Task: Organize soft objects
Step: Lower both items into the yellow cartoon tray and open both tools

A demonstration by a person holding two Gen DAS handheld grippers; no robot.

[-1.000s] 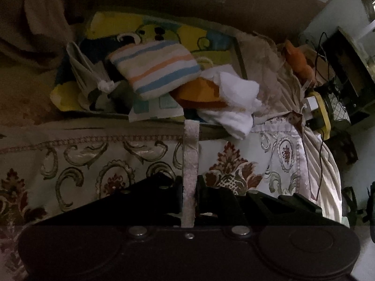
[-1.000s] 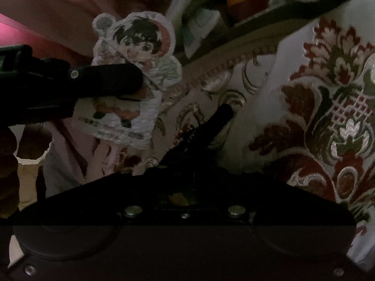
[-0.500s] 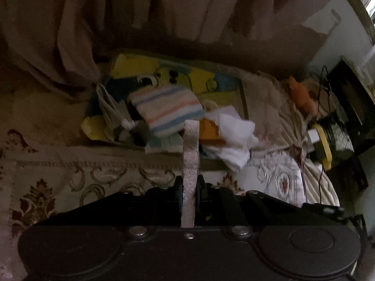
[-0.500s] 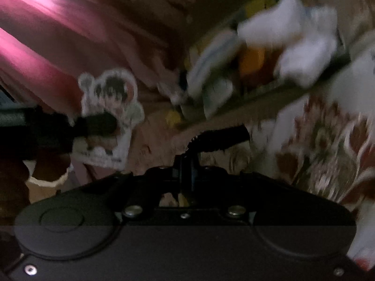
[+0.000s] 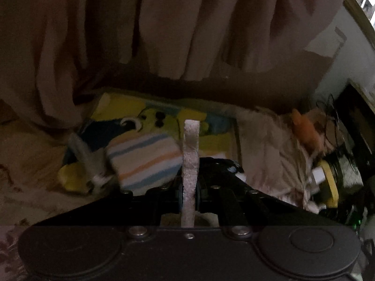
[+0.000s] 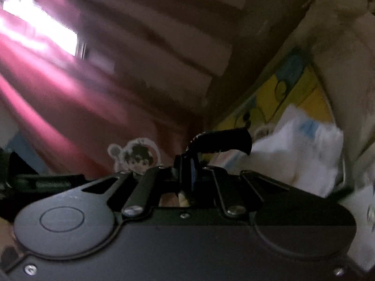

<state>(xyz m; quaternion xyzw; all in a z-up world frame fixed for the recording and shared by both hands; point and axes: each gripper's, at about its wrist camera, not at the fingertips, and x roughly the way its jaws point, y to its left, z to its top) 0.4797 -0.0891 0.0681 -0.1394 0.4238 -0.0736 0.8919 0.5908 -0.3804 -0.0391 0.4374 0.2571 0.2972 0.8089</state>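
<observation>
Grippers raised over a cluttered bed, one holding a flat plush.

Left gripper (image 5: 190, 187) pinches a thin character-shaped soft toy (image 5: 191, 159) edge-on, above the striped folded cloth (image 5: 143, 161) lying on the yellow cartoon mat (image 5: 211, 138). Right gripper (image 6: 191, 175) has its fingers pressed together, holding nothing, near the white cloth (image 6: 302, 154) at the mat's edge; curtains (image 5: 164, 28) hang behind.
</observation>
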